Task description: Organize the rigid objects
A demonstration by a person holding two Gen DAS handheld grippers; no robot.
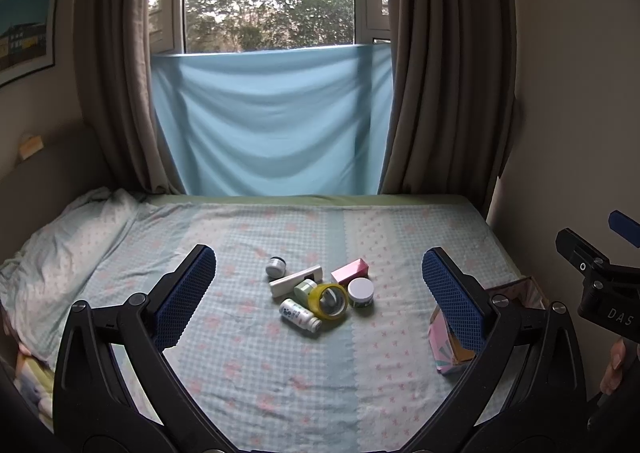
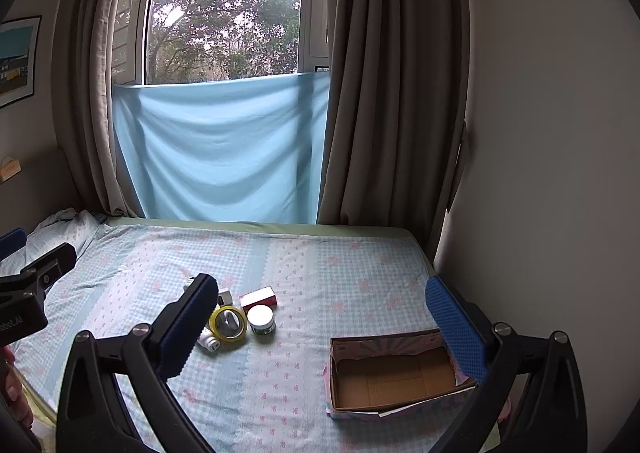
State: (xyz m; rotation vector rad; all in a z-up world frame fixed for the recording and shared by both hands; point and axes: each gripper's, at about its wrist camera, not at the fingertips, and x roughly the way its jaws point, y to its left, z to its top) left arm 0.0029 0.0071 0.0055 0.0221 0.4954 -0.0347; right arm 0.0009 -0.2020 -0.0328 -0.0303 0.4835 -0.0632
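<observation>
Left wrist view: the left gripper [image 1: 320, 289] gapes wide, holding nothing; the clutter pile [image 1: 322, 293] sits mid-frame, unsorted.

Right wrist view: the right gripper [image 2: 324, 317] is equally wide and bare; the cardboard box [image 2: 394, 373], lower right, seems empty.

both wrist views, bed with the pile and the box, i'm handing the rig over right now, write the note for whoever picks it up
Left gripper: open, holds nothing, aimed at the pile.
Right gripper: open, holds nothing, box between its fingers in its view.
Pile, mid bed: yellow tape roll leaning on a white bottle lying down, white-lidded jar, pink box, white flat bar, green-lidded jar, small round jar a little apart.
Cardboard box: on the bed to the right of the pile, open, nothing in it.
Done: nothing packed yet.
Left: probably move all seven items into the box.
</observation>
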